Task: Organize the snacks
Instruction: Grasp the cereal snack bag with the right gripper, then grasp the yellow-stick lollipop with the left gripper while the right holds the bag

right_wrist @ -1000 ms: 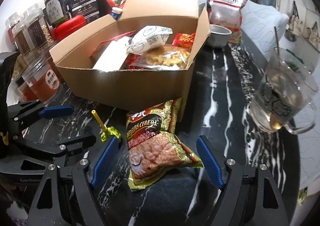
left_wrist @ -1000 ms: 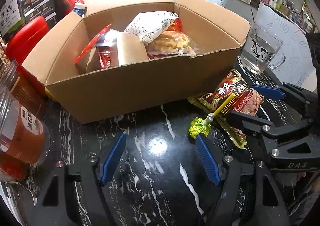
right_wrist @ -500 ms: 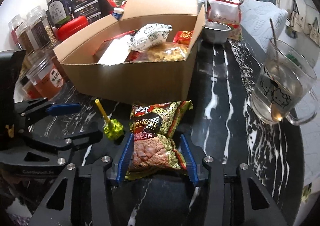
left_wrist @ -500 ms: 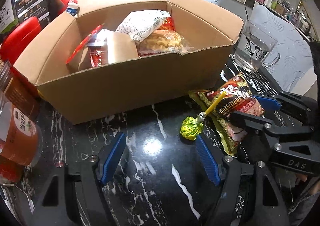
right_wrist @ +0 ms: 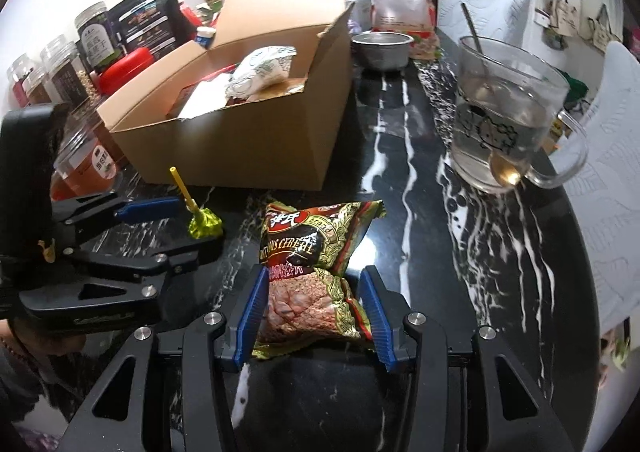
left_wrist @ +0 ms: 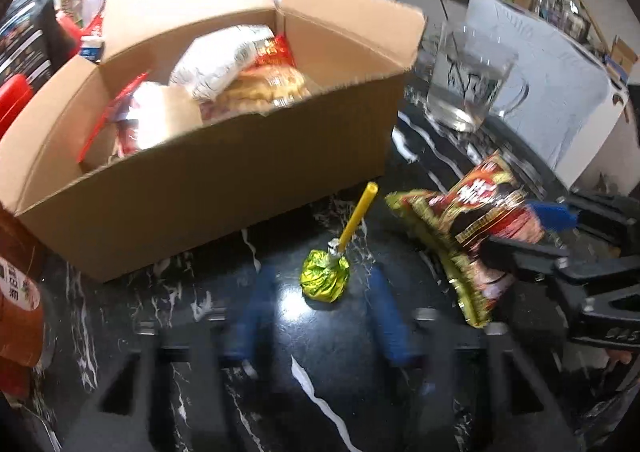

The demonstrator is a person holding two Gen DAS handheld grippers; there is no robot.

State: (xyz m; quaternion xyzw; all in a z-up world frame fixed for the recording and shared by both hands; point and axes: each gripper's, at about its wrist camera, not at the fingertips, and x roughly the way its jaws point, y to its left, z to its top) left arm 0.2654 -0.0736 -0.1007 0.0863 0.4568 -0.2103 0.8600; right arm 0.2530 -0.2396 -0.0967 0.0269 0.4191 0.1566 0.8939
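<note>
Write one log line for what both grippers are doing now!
right gripper: shut on cereal packet | left gripper: open around lollipop

Your worktop (right_wrist: 420, 212) is black marble streaked with white veins. On it you see a plain brown cardboard box (right_wrist: 256, 148), a lollipop (left_wrist: 325, 278) in yellow-green foil on a yellow stick, and a cereal packet (right_wrist: 312, 264) in gold, dark red and black with white lettering. Your right claw (right_wrist: 314, 316) has blue pads on black arms. The jar (right_wrist: 86, 168) holds orange-red contents.
</note>
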